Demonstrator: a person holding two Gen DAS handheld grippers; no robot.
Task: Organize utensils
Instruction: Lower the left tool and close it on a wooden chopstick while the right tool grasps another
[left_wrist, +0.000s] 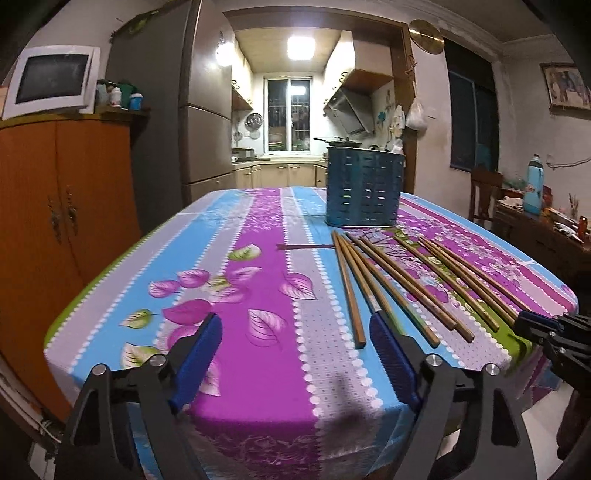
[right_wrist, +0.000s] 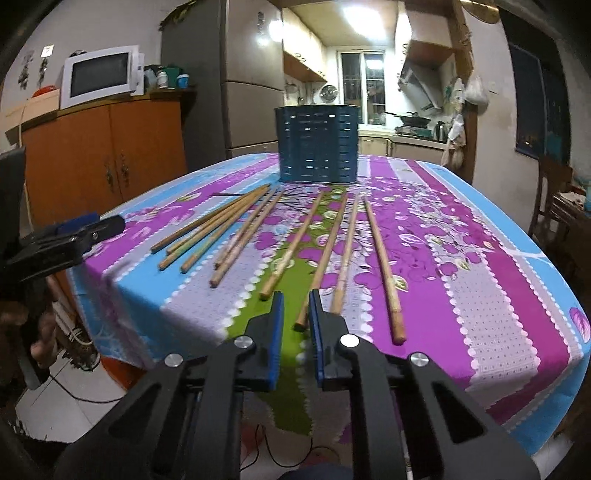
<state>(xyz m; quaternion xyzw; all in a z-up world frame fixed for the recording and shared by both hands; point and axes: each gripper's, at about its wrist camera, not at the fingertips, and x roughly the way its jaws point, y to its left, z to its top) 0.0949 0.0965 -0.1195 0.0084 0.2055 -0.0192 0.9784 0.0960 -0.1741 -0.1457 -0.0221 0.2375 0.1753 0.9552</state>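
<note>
While both claws hover at the near edge of the counter (left_wrist: 258, 229), wooden chopsticks (right_wrist: 288, 254) lie loose in a fan across its striped purple, blue and green floral cloth, thin tips toward a dark blue slotted utensil holder (right_wrist: 317, 144) standing upright just beyond them. The left claw (left_wrist: 295, 354) is spread wide over bare cloth, with the nearest chopstick ends just beside its right finger. The right claw (right_wrist: 296, 332) is narrowed to a slim gap, holding nothing; the thick end of one chopstick lies just ahead of that gap. Nothing stands between the chopsticks and the holder. Around the counter are an orange wooden cabinet (left_wrist: 55, 206) carrying a white microwave (right_wrist: 99, 75), a tall grey refrigerator (left_wrist: 207, 96), and a lit kitchen with a window (left_wrist: 290, 114) behind. A blue bottle (left_wrist: 533, 184) stands on a side table at right. No writing is readable.
</note>
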